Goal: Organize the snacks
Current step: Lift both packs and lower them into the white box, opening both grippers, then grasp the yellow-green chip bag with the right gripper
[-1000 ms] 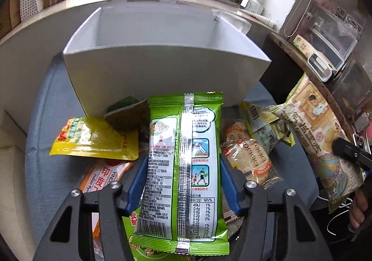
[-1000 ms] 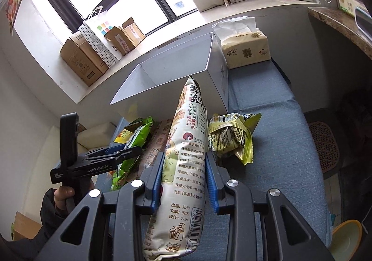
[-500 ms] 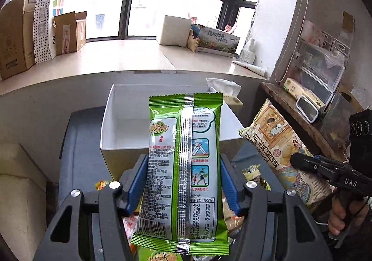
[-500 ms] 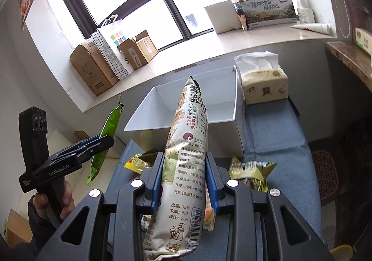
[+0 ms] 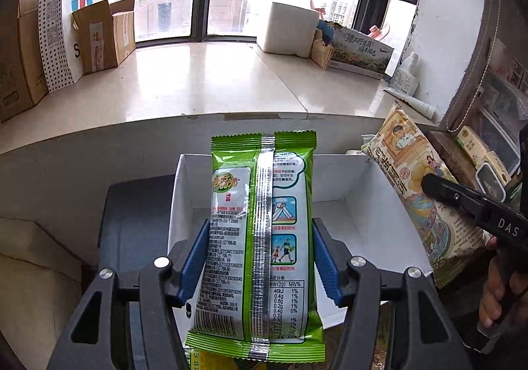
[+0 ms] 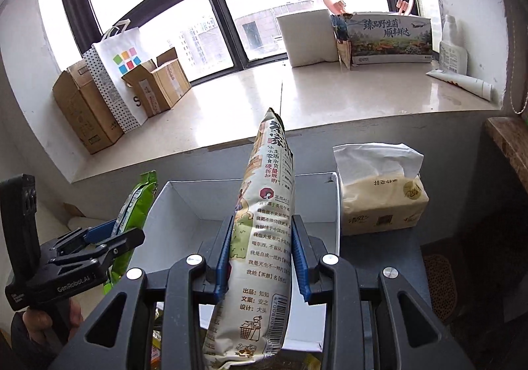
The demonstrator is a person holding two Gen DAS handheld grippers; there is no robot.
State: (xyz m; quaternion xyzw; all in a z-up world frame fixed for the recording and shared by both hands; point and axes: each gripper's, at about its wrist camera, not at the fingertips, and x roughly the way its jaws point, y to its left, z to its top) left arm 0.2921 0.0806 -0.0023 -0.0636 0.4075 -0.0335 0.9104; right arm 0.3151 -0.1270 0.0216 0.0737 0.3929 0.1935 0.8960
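Left wrist view: the left gripper [image 5: 260, 258] clamps a green foil snack packet [image 5: 260, 238] above the open white cardboard box [image 5: 363, 205] — the right gripper [image 6: 260, 258] pinches a tall beige printed snack bag [image 6: 264, 238] there too.

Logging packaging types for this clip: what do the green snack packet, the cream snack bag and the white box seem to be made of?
Green snack packet: glossy plastic film, likely foil-lined, given its silver back seam. Cream snack bag: matte printed film or paper laminate, hard to tell. White box: looks like thin matte card with sharp folded edges.
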